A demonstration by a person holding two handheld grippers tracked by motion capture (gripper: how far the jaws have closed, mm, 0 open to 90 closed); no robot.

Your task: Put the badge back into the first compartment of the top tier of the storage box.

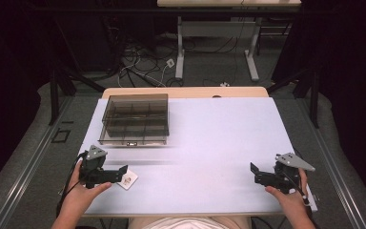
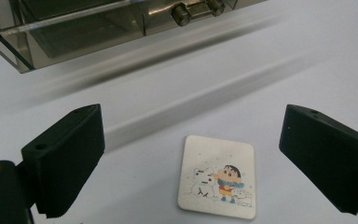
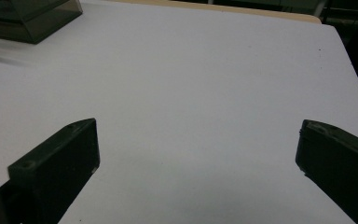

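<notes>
Left gripper (image 1: 122, 172) released, jaws standing wide apart. Between and just ahead of them lies a small flat white card with rounded corners and a cartoon print (image 2: 217, 176), flat on the white table top (image 1: 209, 138), touching neither jaw. In the left gripper view the card sits at about 12 o'clock from the jaw gap, slightly toward the right-hand jaw; its long axis runs roughly away from me, tilted a little.

Print: a dark-haired cartoon child in red and yellow beside white snow figures. Tiny marks at the lower edge, too small to read.

Smoky transparent plastic compartment box with a small front latch (image 1: 134, 118) stands beyond the card at about 12 o'clock, near but apart.

Right gripper (image 1: 255, 172) also released, over bare table at 3 o'clock, well apart from the card. My left is plainly nearer; I judge the pick falls to it.
</notes>
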